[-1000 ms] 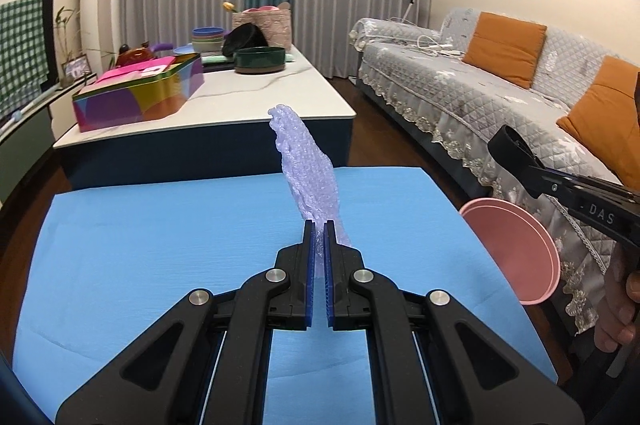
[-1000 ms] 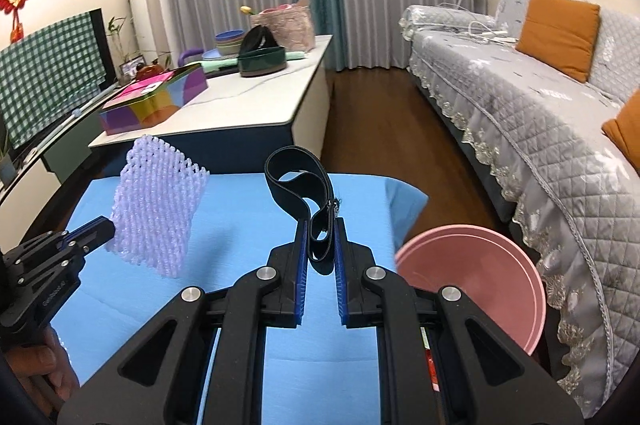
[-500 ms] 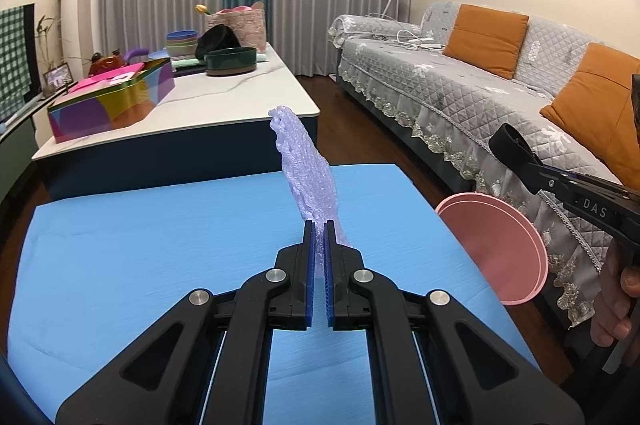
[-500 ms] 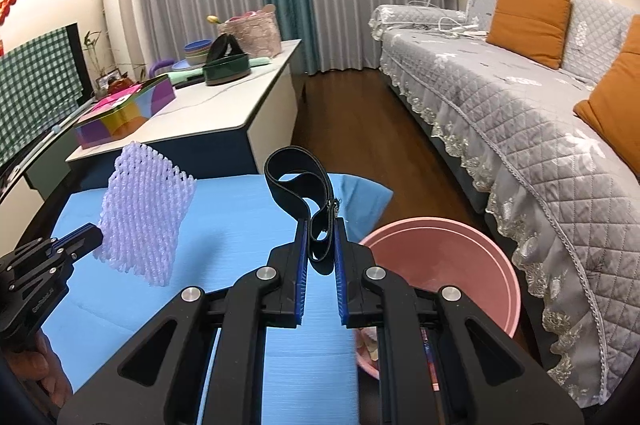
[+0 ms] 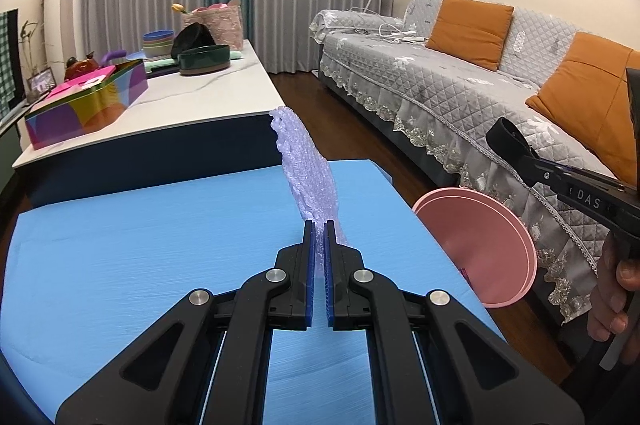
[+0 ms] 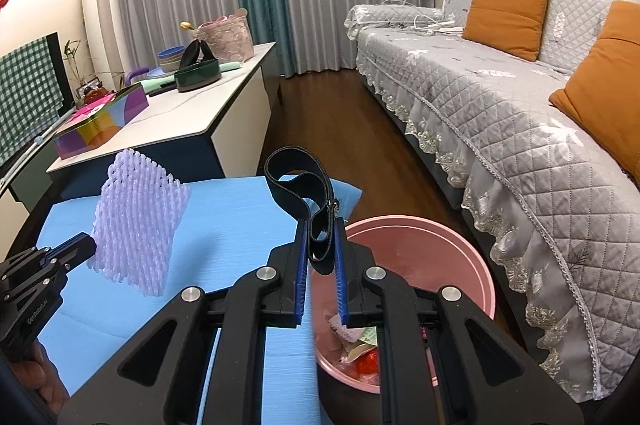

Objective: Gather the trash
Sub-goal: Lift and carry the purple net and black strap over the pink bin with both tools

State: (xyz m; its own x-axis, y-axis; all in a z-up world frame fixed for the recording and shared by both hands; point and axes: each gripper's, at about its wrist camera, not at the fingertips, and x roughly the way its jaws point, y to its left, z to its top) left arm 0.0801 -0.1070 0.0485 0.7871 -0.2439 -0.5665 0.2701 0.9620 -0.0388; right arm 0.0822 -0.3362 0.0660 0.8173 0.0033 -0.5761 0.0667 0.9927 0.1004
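The left tongs [image 5: 317, 225] pinch a pale lilac foam net [image 5: 308, 169], a mesh sleeve standing upright above the blue tabletop [image 5: 140, 225]. The right tongs [image 6: 322, 225] grip a looped black strap [image 6: 298, 173] just over the pink bin [image 6: 420, 253], beside that tabletop. Trash inside the bin is half hidden behind the tongs and hard to identify.

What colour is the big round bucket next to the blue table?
Pink. The bucket shows best in the right wrist view, with trash inside it.
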